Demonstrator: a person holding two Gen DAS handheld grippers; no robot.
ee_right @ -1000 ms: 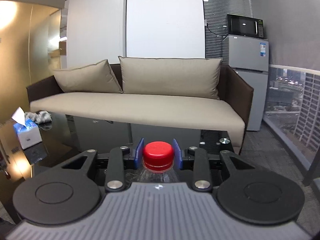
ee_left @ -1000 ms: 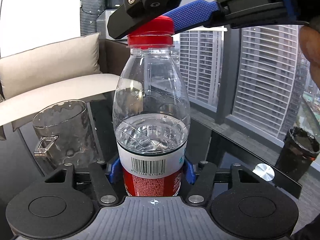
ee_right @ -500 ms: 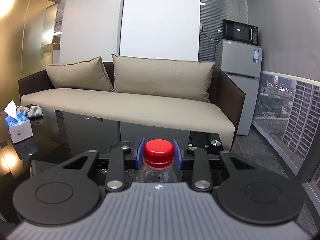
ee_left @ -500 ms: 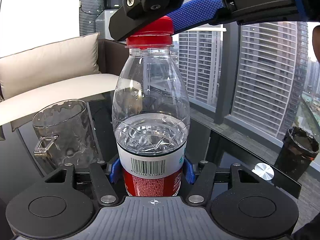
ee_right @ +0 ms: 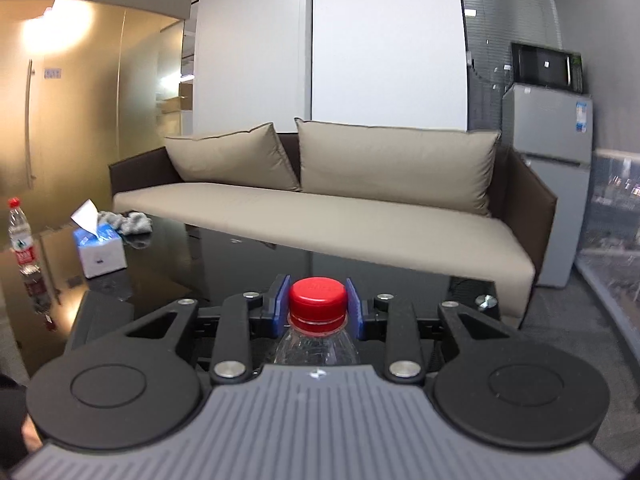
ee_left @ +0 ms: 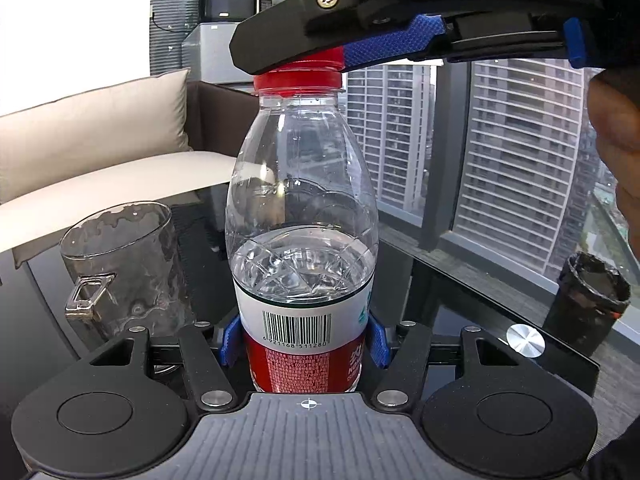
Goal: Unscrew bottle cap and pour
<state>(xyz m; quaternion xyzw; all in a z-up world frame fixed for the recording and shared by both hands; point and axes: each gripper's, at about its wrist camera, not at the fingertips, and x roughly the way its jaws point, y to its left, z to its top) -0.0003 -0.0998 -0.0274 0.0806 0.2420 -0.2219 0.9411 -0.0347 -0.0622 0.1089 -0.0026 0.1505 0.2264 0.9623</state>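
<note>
The left gripper (ee_left: 304, 342) has its jaws clamped on the labelled lower body of the upright water bottle (ee_left: 302, 216), standing on the black glass desk (ee_left: 460, 292). The right gripper (ee_right: 318, 306) pinches the red cap (ee_right: 318, 296) between its jaws. A glass mug (ee_left: 124, 268) stands just left of the left jaws.

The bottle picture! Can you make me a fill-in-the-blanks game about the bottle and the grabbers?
1. The cap on the bottle is colored ____.
2. The right gripper is shut on the ____.
3. The left gripper squeezes the bottle low down, on its ____.
4. Beside the bottle stands a clear ____ with a handle.

Missing words: red; cap; label; glass mug
</note>
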